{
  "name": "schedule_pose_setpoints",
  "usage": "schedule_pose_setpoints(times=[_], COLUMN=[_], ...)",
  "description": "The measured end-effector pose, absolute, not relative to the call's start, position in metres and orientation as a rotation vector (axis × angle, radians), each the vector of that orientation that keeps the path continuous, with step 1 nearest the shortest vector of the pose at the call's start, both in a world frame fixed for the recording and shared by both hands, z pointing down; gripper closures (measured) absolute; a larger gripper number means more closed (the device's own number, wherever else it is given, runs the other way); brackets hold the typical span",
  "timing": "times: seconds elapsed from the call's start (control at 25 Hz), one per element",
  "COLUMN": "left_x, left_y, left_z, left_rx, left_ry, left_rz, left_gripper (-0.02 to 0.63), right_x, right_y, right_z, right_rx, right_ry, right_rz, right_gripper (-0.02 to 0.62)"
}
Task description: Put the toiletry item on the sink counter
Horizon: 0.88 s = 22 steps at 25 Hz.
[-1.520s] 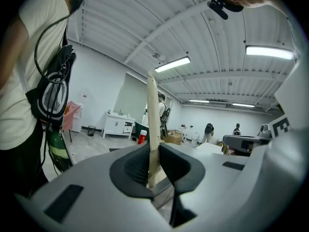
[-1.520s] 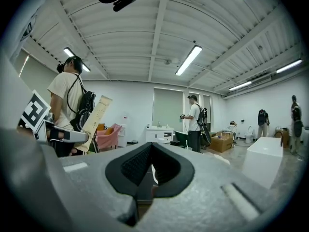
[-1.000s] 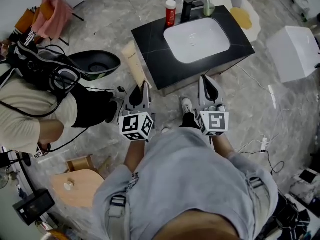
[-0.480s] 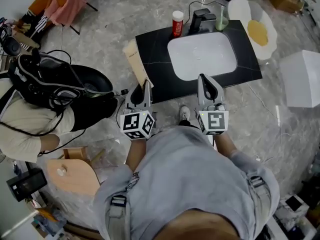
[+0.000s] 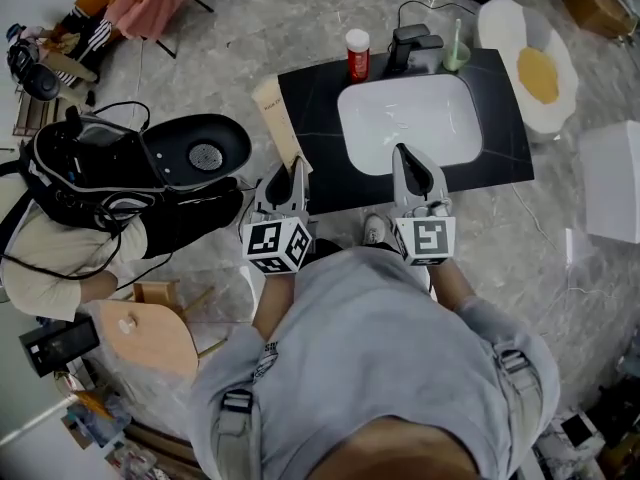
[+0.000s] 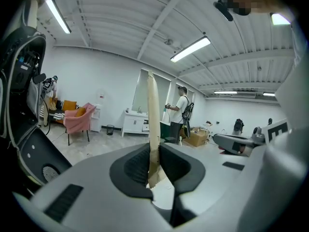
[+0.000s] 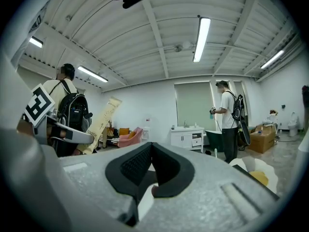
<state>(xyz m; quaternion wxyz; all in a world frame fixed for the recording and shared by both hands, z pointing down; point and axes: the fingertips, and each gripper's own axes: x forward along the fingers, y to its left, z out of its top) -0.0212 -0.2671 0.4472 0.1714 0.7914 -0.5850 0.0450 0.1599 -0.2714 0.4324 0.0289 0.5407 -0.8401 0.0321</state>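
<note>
A cream toothpaste tube [image 5: 273,118] stands up from my left gripper [image 5: 292,169], which is shut on its crimped lower end. In the left gripper view the tube [image 6: 153,115] rises edge-on between the pads of that gripper [image 6: 154,148]. The black sink counter [image 5: 315,118] with its white basin [image 5: 410,123] lies just ahead of both grippers. My right gripper [image 5: 402,154] is over the counter's near edge, shut and empty; its jaws [image 7: 151,148] meet with nothing between them. The tube [image 7: 100,121] shows at the left of the right gripper view.
On the counter's far edge stand a red bottle [image 5: 357,55], a black faucet [image 5: 413,46] and a green cup [image 5: 457,58]. A person with a black backpack [image 5: 85,183] crouches left, beside a black oval dish [image 5: 198,151]. An egg-shaped rug [image 5: 538,66] and a white box [image 5: 612,180] lie right.
The counter has drifted right and nearer in the head view as I step up to it. Both grippers keep their pose, the left still clamped on the tube.
</note>
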Motion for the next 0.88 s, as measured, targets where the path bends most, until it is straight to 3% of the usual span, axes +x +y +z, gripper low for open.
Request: schedule_pose_setpoints(times=[0.88], left_x=[-0.054], left_y=[-0.291], left_z=[0.544], left_rx=[2.106], left_ry=[-1.507], left_rz=[0.181], left_gripper=[0.558], right_x=[0.127], right_y=[-0.293], right_z=[0.428], right_rx=[1.652], right_ry=[-2.532], right_rz=[0.046], right_gripper=[0.591])
